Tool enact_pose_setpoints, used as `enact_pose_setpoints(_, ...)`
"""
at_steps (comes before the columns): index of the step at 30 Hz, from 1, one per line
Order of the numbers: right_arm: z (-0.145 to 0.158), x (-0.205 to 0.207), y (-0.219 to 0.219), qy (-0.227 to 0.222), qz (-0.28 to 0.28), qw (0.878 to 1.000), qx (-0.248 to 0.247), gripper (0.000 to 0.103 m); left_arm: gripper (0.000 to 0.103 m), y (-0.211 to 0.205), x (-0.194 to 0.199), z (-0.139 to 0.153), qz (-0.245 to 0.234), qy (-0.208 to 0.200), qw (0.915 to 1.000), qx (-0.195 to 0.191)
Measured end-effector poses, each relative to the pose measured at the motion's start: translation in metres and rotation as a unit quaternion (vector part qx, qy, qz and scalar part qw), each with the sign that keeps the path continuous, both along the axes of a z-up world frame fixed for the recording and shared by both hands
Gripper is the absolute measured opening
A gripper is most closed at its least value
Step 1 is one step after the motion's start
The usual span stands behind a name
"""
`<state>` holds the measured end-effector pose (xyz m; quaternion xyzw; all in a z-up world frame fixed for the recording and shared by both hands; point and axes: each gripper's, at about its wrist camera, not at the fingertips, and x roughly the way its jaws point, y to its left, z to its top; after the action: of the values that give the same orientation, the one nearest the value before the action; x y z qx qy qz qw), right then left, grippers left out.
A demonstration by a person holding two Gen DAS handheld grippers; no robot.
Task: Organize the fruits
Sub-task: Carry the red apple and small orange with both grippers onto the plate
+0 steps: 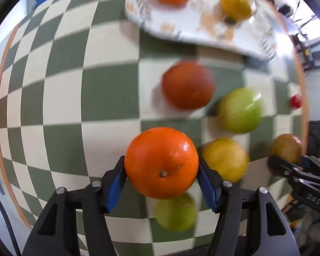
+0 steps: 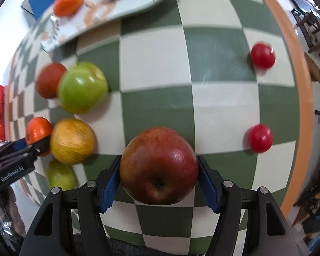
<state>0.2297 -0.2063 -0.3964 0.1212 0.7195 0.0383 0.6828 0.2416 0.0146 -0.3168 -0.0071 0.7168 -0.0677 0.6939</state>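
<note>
Two grabs going: on the left wrist cam your left gripper point(image 1: 161, 171) is pinching an orange point(image 1: 161, 163) above the checkered tablecloth point(image 1: 64, 98), while the right cam shows your right gripper point(image 2: 159, 173) clamping a red apple point(image 2: 159, 166), tray point(image 2: 117, 8) far left.

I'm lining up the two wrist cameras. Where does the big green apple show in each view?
Left wrist: green apple right of centre, beside the dark red fruit.
Right wrist: green apple at left, overlapping the same dark red fruit.
Shared landmark: the patterned tray along the top.
</note>
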Motion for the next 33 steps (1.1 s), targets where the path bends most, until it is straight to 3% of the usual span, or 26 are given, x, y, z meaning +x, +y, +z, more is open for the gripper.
enact_pose_setpoints(4, 0.032, 0.030, -0.004, -0.040, -0.013, 0.999, 0.026, 0.069, 0.060, -0.015, 0.035, 0.049, 0.000, -0.045, 0.9984, -0.035)
enact_pose_setpoints(7, 0.051, 0.077, -0.002, -0.066, -0.020, 0.997, 0.048, 0.069, 0.060, -0.021, 0.077, 0.068, 0.003, -0.069, 0.9968, -0.041)
enact_pose_setpoints(11, 0.056, 0.136, 0.020, -0.084, -0.011, 0.995, 0.050, 0.069, 0.060, -0.019, 0.128, 0.056, 0.011, -0.060, 0.9978, -0.027)
enact_pose_setpoints(15, 0.040, 0.179, 0.041, -0.075, 0.000, 0.996, 0.048, 0.069, 0.060, -0.005, 0.159, 0.035, 0.034, -0.028, 0.9989, -0.017)
enact_pose_setpoints(24, 0.003, 0.202, 0.070, -0.041, 0.051, 0.996, 0.059, 0.070, 0.061, -0.001, 0.183, 0.004, 0.050, 0.030, 0.9979, -0.029)
enact_pose_setpoints(27, 0.002, 0.200, 0.070, -0.040, 0.047, 0.996, 0.063, 0.090, 0.062, -0.002, 0.183, 0.002, 0.051, 0.029, 0.9979, -0.026)
enact_pose_setpoints(28, 0.001, 0.201, 0.072, -0.039, 0.047, 0.996, 0.060, 0.095, 0.073, -0.002, 0.182, 0.004, 0.051, 0.025, 0.9980, -0.029)
enact_pose_setpoints(29, 0.002, 0.200, 0.071, -0.037, 0.048, 0.997, 0.054, 0.095, 0.094, -0.002, 0.182, 0.006, 0.051, 0.019, 0.9980, -0.031)
enact_pose_setpoints(30, 0.004, 0.198, 0.069, -0.038, 0.047, 0.997, 0.047, 0.095, 0.099, -0.002, 0.183, 0.007, 0.051, 0.014, 0.9981, -0.030)
enact_pose_setpoints(33, 0.009, 0.194, 0.061, -0.043, 0.040, 0.998, 0.034, 0.095, 0.100, 0.000, 0.183, 0.015, 0.050, -0.003, 0.9986, -0.016)
